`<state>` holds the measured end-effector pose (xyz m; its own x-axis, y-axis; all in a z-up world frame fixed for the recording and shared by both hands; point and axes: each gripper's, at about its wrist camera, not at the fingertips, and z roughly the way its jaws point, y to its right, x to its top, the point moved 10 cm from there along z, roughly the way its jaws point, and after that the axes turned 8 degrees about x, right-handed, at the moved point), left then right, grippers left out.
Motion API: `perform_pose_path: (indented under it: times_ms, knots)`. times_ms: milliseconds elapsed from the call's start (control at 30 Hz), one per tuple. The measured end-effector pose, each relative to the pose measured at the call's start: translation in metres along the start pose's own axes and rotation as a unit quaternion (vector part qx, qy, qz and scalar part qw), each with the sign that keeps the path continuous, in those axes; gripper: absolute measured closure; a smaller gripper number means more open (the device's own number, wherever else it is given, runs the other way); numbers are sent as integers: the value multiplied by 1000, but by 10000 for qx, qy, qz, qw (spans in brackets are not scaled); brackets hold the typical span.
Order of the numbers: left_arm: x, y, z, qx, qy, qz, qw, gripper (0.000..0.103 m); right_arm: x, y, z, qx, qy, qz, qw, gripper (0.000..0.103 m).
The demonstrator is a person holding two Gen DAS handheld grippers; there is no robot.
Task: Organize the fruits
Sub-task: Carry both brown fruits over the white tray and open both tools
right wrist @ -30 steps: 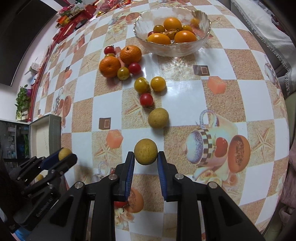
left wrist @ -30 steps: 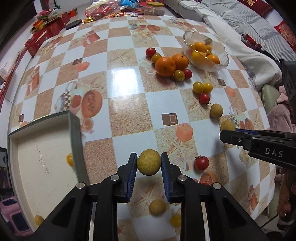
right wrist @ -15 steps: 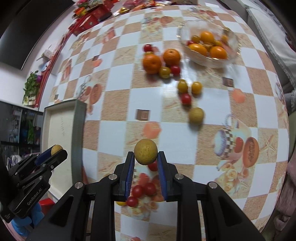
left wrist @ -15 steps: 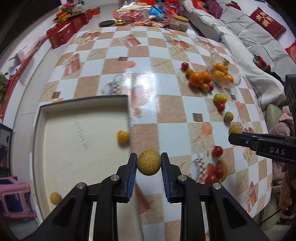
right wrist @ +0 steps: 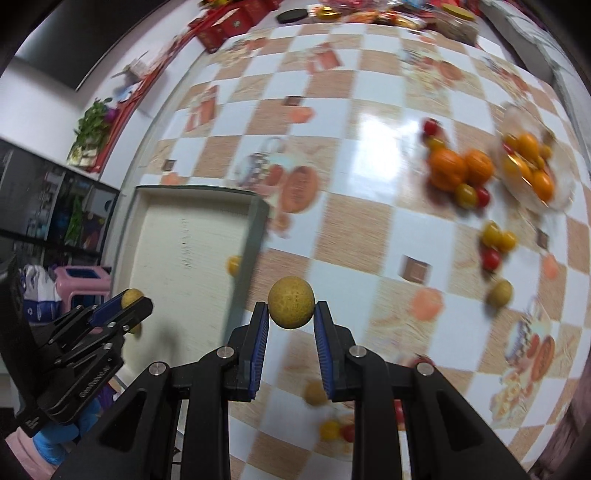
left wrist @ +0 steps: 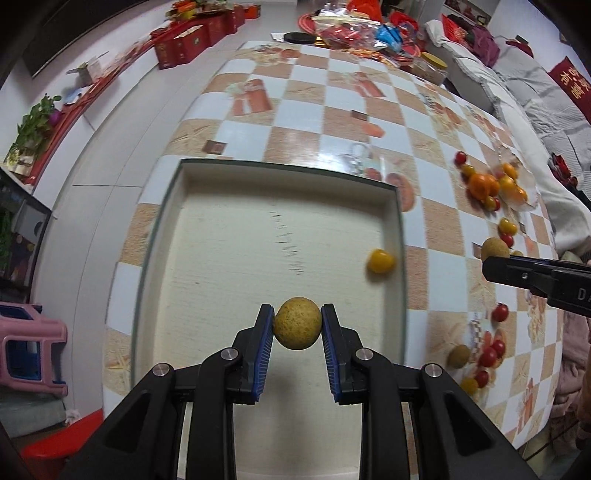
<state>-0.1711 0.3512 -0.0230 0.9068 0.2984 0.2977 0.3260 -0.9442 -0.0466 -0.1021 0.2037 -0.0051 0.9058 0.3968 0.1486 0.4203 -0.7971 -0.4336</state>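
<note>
My left gripper (left wrist: 297, 328) is shut on a round tan longan (left wrist: 297, 328) and holds it above the cream tray (left wrist: 229, 236). A yellow cherry tomato (left wrist: 380, 260) lies in the tray by its right wall. My right gripper (right wrist: 291, 314) is shut on another longan (right wrist: 291, 302) above the table, just right of the tray (right wrist: 173, 236). The left gripper (right wrist: 129, 306) shows at the left in the right wrist view. Oranges (right wrist: 460, 166), red and yellow tomatoes (right wrist: 493, 240) and a loose longan (right wrist: 499, 292) lie on the table.
A glass bowl (right wrist: 532, 173) with oranges stands at the far right. More tomatoes (left wrist: 489, 354) and a longan (left wrist: 458, 355) lie near the table's front edge. Red boxes (left wrist: 188, 40) and snack packets (left wrist: 362, 29) crowd the far end. A pink stool (left wrist: 29, 347) stands left of the table.
Both grippers have swung left with their longans. The left one has gone from the tray's right wall to over the tray's middle. The right one has neared the tray.
</note>
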Motion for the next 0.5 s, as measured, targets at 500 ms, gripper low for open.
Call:
perform_pose_path:
  times_ms: [500]
  knots:
    - [13,-45,46,332,-148,-68,9993,76,38,-59,75,61,-471,-422,9980,76]
